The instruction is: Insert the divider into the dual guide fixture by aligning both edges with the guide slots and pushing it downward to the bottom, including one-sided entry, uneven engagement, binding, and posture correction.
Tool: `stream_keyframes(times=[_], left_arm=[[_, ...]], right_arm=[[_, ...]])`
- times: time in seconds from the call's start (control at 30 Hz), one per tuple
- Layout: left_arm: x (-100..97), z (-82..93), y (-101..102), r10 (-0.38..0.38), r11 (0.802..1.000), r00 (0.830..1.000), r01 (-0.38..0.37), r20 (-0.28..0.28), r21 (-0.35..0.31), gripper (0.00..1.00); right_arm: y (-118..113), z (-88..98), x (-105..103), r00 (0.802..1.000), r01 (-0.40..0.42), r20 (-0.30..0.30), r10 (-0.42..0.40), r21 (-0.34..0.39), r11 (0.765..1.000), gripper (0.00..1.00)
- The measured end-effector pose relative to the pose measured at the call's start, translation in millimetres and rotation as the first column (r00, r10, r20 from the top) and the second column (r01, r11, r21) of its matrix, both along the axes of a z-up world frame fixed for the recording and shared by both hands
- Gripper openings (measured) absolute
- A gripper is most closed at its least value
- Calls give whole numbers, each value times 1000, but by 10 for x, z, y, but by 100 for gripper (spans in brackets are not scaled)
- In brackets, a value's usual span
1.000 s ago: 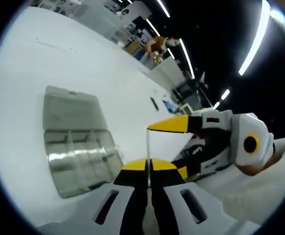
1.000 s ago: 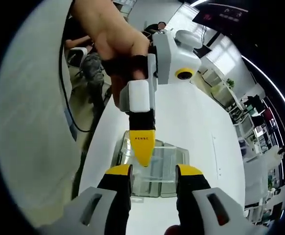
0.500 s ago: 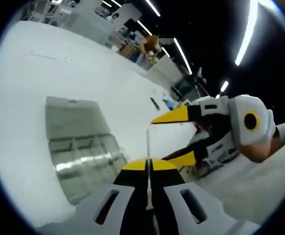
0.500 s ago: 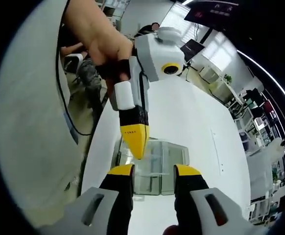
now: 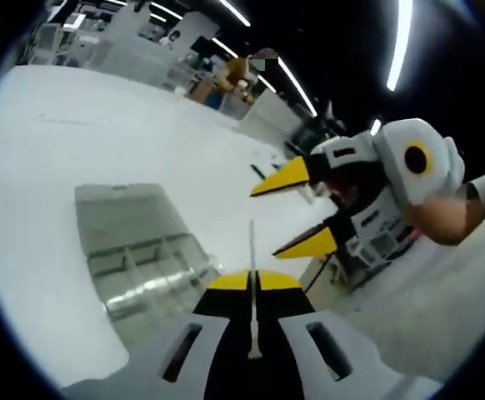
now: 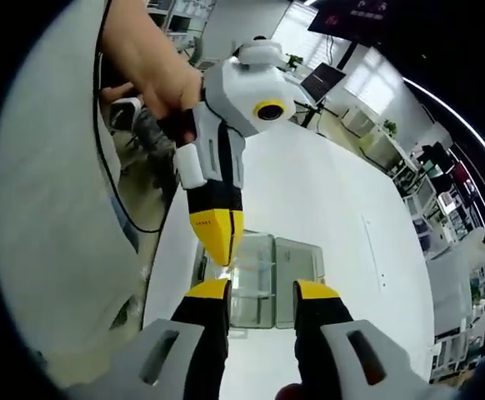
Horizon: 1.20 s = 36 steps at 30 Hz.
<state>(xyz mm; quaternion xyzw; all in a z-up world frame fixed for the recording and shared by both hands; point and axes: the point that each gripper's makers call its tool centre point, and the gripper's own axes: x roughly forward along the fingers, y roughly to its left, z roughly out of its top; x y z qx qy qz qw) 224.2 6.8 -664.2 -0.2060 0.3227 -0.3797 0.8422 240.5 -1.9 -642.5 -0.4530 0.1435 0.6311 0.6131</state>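
L gripper (image 5: 254, 282) jaws pinched on thin clear divider (image 5: 251, 250); R gripper (image 6: 262, 292) jaws apart, empty.

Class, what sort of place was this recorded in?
Probably an open-plan lab or workshop: long ceiling strip lights, a large white worktable holding a clear plastic compartment box, with desks and monitors behind.

My left tongs (image 5: 254, 282) hide the divider's (image 5: 252, 250) lower part, and the fixture's (image 5: 134, 250) near edge sits behind them.
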Motion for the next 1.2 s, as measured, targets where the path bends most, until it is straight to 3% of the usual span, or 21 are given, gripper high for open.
stream_keyframes(times=[0.43, 0.73, 1.2], left_arm=[[-47, 5, -68, -75, 995, 993, 68, 87, 75, 0], [-93, 0, -130, -142, 984, 980, 123, 143, 131, 0], [-102, 20, -167, -184, 974, 965, 153, 189, 168, 0]], right_arm=[[-48, -10, -13, 999, -18, -44, 16, -35, 999, 23], [-86, -24, -47, 997, -37, -73, 33, -57, 998, 21], [-124, -22, -92, 990, -62, -135, 52, -74, 995, 16]])
